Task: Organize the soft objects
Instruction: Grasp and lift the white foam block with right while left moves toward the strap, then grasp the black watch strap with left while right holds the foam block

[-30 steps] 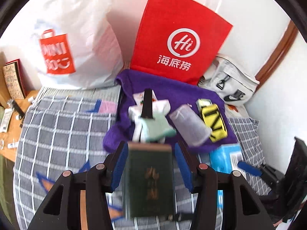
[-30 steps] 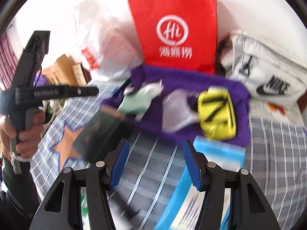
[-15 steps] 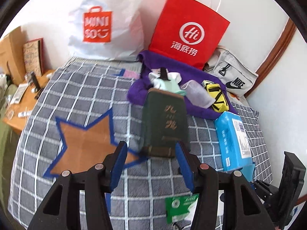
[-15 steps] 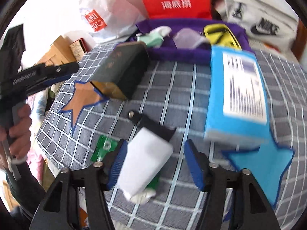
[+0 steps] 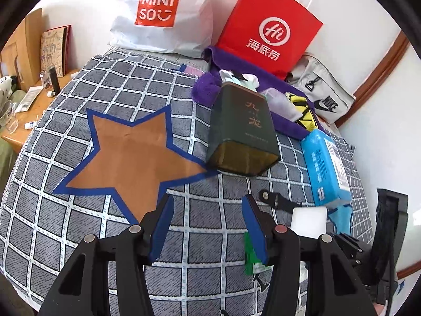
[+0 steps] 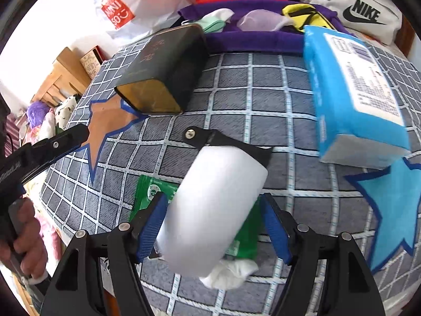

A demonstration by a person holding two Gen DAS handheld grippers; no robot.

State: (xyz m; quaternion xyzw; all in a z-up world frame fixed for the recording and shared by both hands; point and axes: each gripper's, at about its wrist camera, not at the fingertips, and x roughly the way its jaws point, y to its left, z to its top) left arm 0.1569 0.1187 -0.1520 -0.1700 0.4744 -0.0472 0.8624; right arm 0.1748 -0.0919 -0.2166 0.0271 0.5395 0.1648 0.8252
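The white foam block is lying on the checked bed between the right tongs — long axis running away from them, jaws apparently not yet touching it. Left tongs are hanging half-open, empty, farther off.

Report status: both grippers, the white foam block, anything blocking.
Left gripper open, empty, over the checked cloth. Right gripper open, its jaws just widened, astride the white foam block, not clamped. Green packet under block; dark tin clear.

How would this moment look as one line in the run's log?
left claw: open, empty | right claw: open, astride white block | dark tin: lying on blanket
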